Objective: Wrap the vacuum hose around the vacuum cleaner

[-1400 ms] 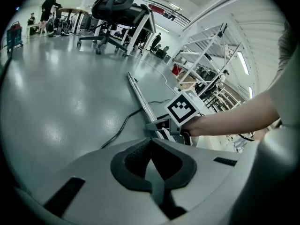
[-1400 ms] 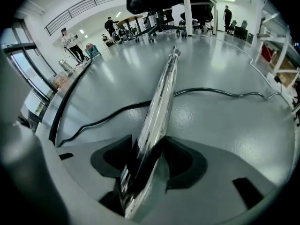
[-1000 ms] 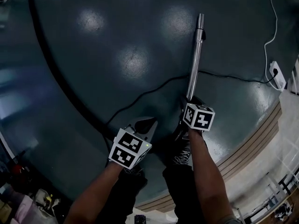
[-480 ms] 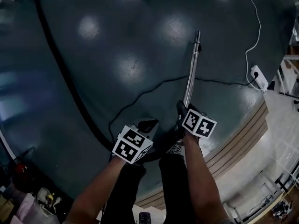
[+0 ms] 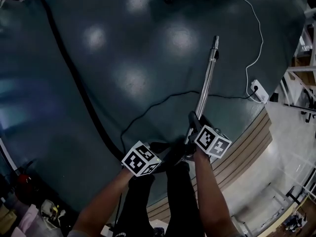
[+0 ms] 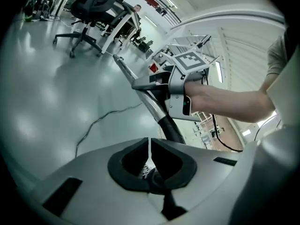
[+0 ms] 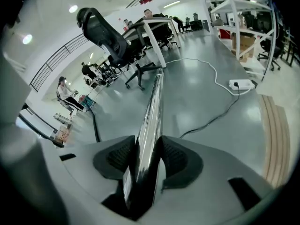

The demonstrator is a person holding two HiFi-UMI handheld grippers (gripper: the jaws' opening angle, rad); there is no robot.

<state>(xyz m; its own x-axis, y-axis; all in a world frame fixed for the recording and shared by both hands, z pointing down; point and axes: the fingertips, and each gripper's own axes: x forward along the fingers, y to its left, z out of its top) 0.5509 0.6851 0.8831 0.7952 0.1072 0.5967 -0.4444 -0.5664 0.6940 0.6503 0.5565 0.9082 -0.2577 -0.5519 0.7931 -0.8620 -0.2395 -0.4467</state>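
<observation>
We see the wand [image 5: 208,85], a shiny metal tube with a black cuff [image 6: 171,128] at its near end. It is clamped between the right gripper's [image 7: 143,158] jaws and slants forward, away from us. The black hose [image 5: 74,83] lies in one long curve across the floor [image 5: 148,43], from far left toward us.

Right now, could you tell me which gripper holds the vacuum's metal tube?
The right gripper: its jaws clamp the metal tube, while the left gripper has its jaws shut together.
</observation>
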